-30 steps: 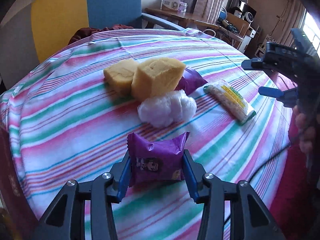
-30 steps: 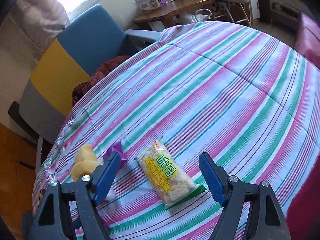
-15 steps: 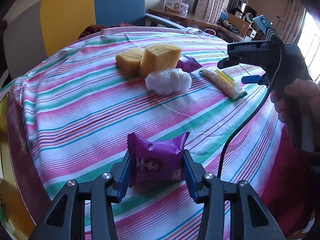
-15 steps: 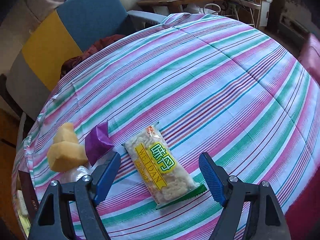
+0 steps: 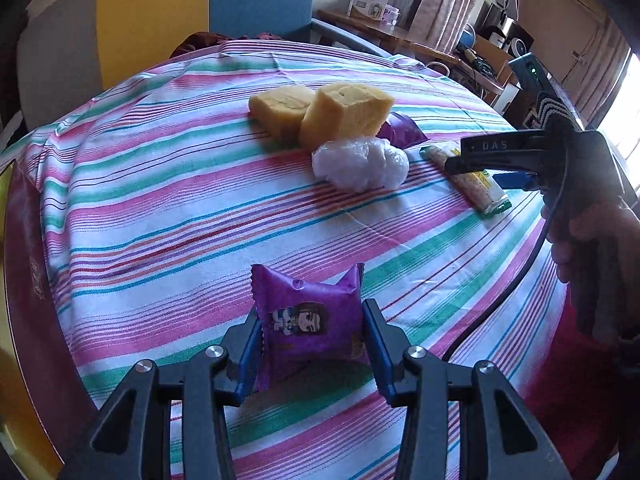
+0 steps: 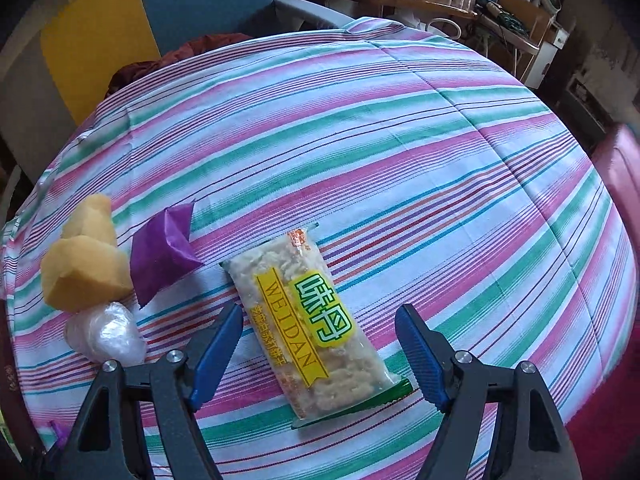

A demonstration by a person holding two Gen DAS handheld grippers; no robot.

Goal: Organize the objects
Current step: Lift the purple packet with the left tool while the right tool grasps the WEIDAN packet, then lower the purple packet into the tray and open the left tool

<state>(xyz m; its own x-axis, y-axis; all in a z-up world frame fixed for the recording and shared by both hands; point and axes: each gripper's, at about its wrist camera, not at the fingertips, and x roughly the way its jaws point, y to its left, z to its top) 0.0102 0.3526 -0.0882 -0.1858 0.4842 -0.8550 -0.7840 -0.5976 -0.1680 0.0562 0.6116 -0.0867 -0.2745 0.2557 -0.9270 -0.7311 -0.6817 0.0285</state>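
Note:
My left gripper point(image 5: 312, 344) is shut on a purple snack packet point(image 5: 310, 322) and holds it over the near part of the striped table. My right gripper point(image 6: 320, 356) is open and hangs just above a clear cracker packet with a yellow and green label point(image 6: 312, 320); its jaws stand either side of the packet without touching it. The cracker packet also shows in the left wrist view point(image 5: 472, 180), partly hidden by the right gripper point(image 5: 504, 160). Two yellow sponge cakes point(image 5: 344, 114), a crumpled clear plastic ball point(image 5: 360, 164) and a second purple packet point(image 5: 402, 132) lie grouped further back.
The round table wears a striped cloth point(image 6: 440, 160). A blue and yellow chair point(image 5: 200, 12) stands behind it with a dark red cloth point(image 6: 180, 56) on the seat. A cluttered wooden desk point(image 5: 400, 36) lines the back wall. A black cable point(image 5: 520, 276) hangs from the right gripper.
My left gripper has drawn back toward the near table edge with the purple packet. My right gripper has come lower and closer over the cracker packet, still open.

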